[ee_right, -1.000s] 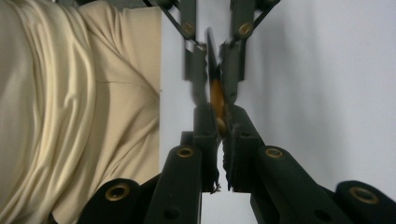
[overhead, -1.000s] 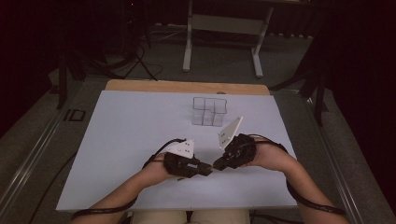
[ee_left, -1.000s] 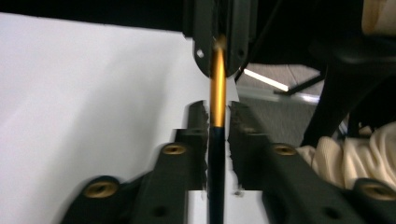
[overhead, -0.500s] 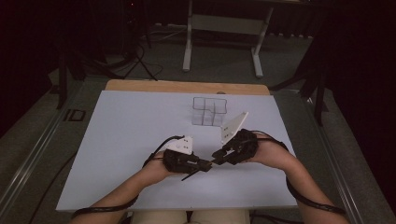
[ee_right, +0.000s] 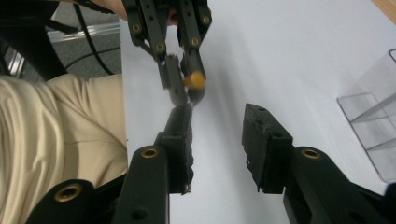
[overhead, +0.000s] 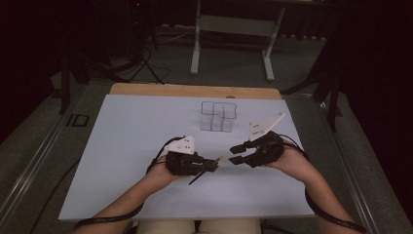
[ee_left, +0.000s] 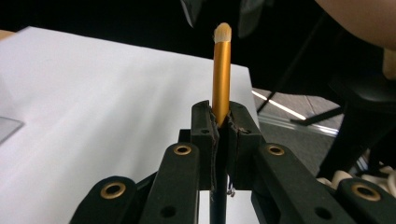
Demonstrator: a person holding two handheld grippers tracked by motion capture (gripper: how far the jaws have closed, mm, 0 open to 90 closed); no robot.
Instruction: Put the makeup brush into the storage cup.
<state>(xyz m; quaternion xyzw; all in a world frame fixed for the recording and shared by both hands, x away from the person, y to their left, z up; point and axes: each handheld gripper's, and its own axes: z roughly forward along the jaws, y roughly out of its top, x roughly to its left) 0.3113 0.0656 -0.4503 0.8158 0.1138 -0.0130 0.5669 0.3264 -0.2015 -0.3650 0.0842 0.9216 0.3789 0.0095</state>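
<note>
clear organizer [overhead: 218, 116] behind tools, on table [overhead: 126, 141]

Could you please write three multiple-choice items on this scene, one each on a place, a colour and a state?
1. Where is the clear organiser?
A. far side of the white mat
B. on the floor
C. in the person's lap

2. What colour is the brush's ferrule?
A. blue
B. gold
C. red

3. How does the left gripper stand?
A. wide open
B. shut on the brush
C. lying empty

Key: 1 A, it stands beyond both grippers; 2 B, gold shows above the jaws; 3 B, both pads pinch the brush.
</note>
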